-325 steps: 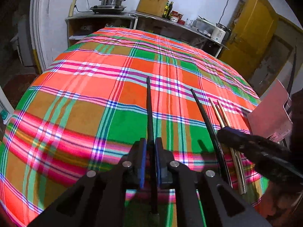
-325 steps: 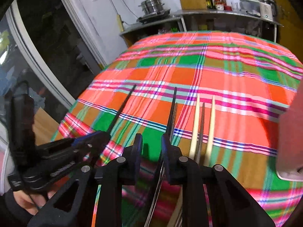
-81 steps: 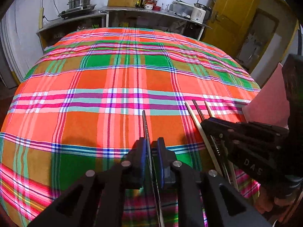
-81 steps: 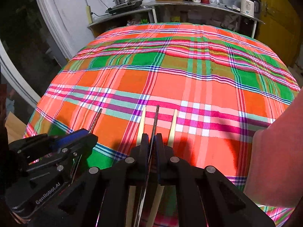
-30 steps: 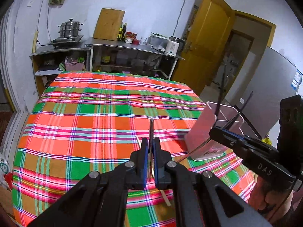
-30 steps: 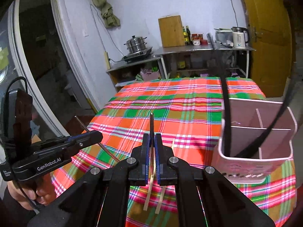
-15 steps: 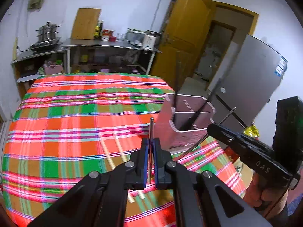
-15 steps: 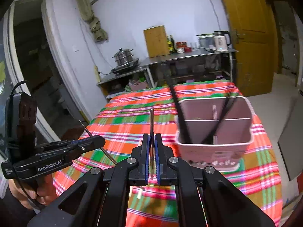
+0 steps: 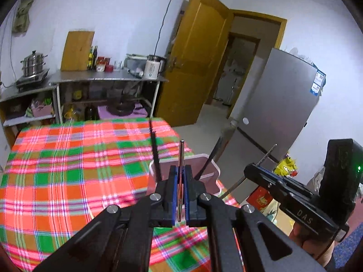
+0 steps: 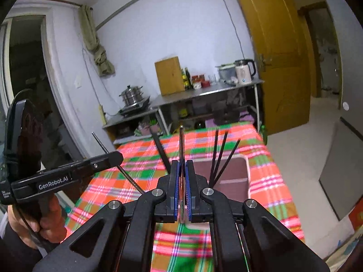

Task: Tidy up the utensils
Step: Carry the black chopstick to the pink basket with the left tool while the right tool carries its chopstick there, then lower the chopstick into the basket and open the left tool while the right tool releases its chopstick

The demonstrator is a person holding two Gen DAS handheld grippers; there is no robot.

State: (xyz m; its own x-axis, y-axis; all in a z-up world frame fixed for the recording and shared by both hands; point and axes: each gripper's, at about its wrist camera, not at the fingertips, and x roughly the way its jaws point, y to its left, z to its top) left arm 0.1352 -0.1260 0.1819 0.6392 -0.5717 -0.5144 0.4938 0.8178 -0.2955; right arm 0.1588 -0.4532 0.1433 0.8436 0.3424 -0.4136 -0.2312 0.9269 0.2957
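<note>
My left gripper [image 9: 180, 168] is shut on a thin dark metal chopstick [image 9: 181, 149] that stands up between its blue pads. Just beyond it is the pink utensil holder [image 9: 212, 170] on the plaid tablecloth [image 9: 68, 170], with black chopsticks [image 9: 155, 153] leaning in it. My right gripper [image 10: 181, 163] is shut on a second metal chopstick [image 10: 181, 142], with the pink holder [image 10: 236, 173] and its black chopsticks [image 10: 221, 156] right behind. In each wrist view the other gripper shows at the side, right gripper [image 9: 251, 170] and left gripper [image 10: 118, 156], each gripping its chopstick.
A steel shelf unit [image 9: 109, 79] with a steamer pot, cutting board, bottles and kettle stands behind the table. A yellow door [image 9: 197, 68] hangs open, and a grey fridge [image 9: 279, 117] stands right of the table. The holder sits near the table's right edge.
Both grippers have risen and swung to the right, bringing the pink holder straight ahead and close. The wooden chopsticks on the cloth have dropped out of view. Both grips are unchanged.
</note>
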